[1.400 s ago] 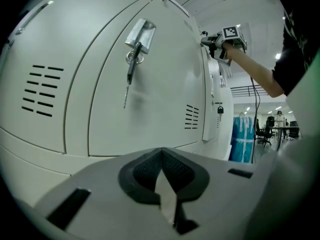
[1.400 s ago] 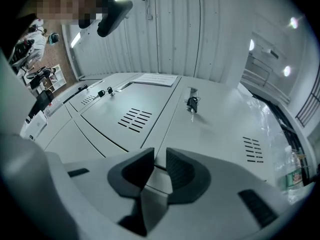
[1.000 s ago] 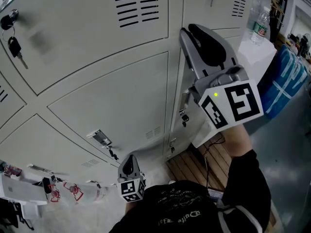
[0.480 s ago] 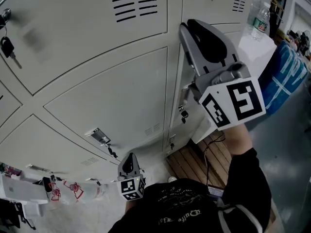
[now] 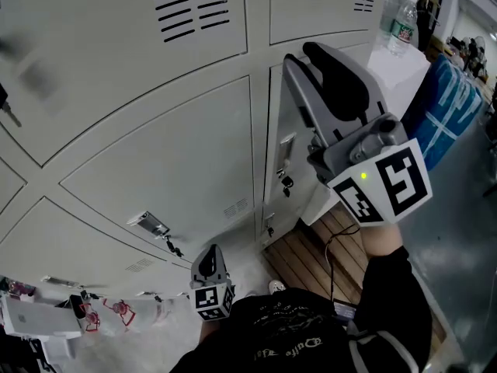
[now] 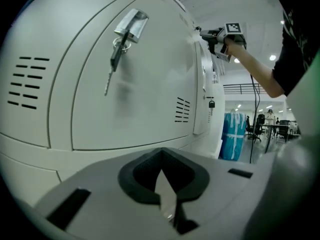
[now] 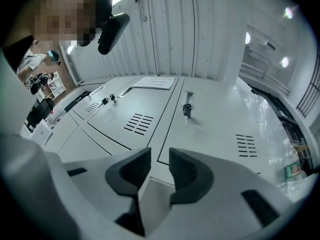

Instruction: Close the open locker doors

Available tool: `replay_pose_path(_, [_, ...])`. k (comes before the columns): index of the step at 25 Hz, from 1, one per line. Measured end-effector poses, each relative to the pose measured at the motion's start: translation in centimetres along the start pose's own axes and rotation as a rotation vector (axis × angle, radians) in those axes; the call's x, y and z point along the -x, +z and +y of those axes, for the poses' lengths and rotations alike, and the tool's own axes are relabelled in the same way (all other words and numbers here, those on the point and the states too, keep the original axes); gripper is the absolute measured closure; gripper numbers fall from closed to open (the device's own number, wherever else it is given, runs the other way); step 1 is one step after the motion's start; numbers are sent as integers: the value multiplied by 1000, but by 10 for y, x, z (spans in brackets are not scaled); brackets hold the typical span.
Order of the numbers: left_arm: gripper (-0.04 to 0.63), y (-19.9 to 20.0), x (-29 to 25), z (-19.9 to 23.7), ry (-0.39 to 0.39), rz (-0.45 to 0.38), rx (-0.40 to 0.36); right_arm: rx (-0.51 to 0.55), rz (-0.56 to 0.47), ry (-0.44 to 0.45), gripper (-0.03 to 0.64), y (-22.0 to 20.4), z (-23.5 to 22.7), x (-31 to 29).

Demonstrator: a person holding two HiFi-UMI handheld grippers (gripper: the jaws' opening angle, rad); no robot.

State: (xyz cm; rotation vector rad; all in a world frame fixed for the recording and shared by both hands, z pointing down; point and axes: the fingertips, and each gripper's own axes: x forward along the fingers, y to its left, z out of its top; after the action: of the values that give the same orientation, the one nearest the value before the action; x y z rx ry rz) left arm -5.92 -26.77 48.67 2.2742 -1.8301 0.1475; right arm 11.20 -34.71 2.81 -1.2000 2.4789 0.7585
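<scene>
Grey lockers [image 5: 155,146] fill the head view. In the right column a lower door [image 5: 278,115] has a key [image 5: 286,182] hanging from its lock. In the left gripper view this door [image 6: 204,84] stands slightly proud of the locker front. My right gripper [image 5: 301,53] points up along the door's face near its top corner. Its jaws have just been opening. They now stand apart with nothing between them [image 7: 159,154]. My left gripper [image 5: 208,253] hangs low in front of the bottom lockers, its pads meeting at the tips [image 6: 161,151] with nothing in them.
A water bottle [image 5: 397,22] stands on a white box to the right of the lockers, beside a blue wrapped bundle [image 5: 446,107]. A wooden pallet [image 5: 307,263] and a cable lie on the floor. Another lock with a key [image 5: 155,225] is on a lower left door. Tagged items [image 5: 101,309] hang at the bottom left.
In the head view the right gripper has shifted a little to the right and down, and the lockers have slid left. The left gripper has stayed in place.
</scene>
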Motion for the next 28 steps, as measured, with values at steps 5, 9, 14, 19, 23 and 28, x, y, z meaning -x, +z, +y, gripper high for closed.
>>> replay_pose_path(5, [589,3,-5,-21,-80,11,-36,8,29,-51,503,-10,-11,34])
replay_pose_path(9, [589,8,-7,-30,-123,2,-28,-23,88,-99,503,-36,-19,65])
replay_pose_path(14, [589,15,-9,-45,-166,-11,-38,-130,169,-170,503,-85,-21,112])
replay_pose_path(19, [588,22,-9,-58,-187,-33,-53,-186,284,-214,503,-134,-8,156])
replay_pose_path(23, [588,30,-11,-65,-177,-51,-54,-187,364,-256,503,-166,1,191])
replay_pose_path(28, [589,31,-14,-77,-192,-57,-58,-169,469,-295,503,-204,14,228])
